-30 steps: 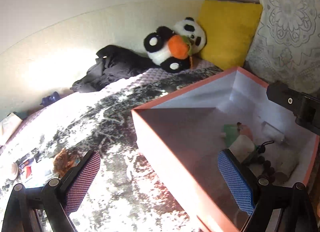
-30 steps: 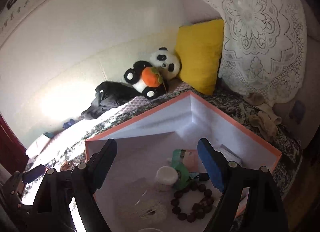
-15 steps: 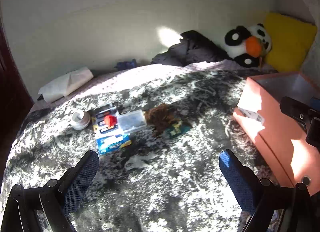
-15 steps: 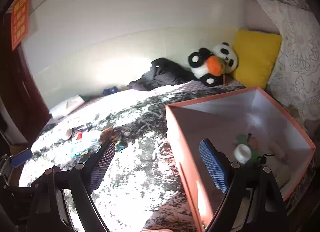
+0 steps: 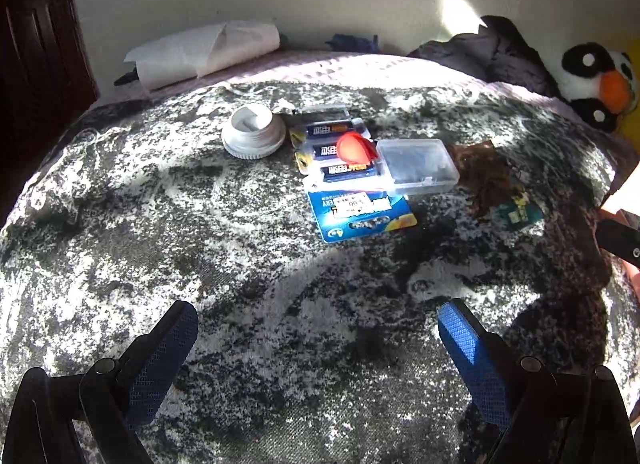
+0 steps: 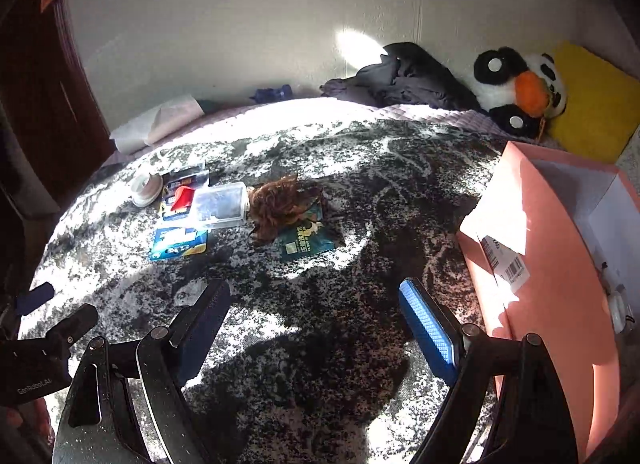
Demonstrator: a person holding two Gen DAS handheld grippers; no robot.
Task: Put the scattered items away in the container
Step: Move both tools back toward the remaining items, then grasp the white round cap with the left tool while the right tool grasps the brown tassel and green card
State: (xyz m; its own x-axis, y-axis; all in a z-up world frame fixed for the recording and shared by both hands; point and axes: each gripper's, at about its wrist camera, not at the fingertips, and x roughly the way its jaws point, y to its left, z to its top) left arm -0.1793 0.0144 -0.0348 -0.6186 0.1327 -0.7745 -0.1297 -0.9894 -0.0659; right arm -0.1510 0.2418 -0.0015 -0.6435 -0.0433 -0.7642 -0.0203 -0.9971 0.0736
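Both claws, left [image 5: 316,348] and right [image 6: 316,316], spread wide, empty. Ahead on mottled velvety bed [image 5: 248,264]: ribbed white cap [image 5: 253,131], clear hinged case [image 5: 417,166], glossy blue card [image 5: 360,213]. Right of right claw: pink cardboard box [image 6: 552,276].

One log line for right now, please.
left hand-held gripper: open, empty | right hand-held gripper: open, empty | clear case, battery pack: on blanket | box: right

Plush mottled blanket [image 5: 240,264]; clear glossy plastic case [image 5: 416,165] (smooth); matt cardboard box [image 6: 552,264].
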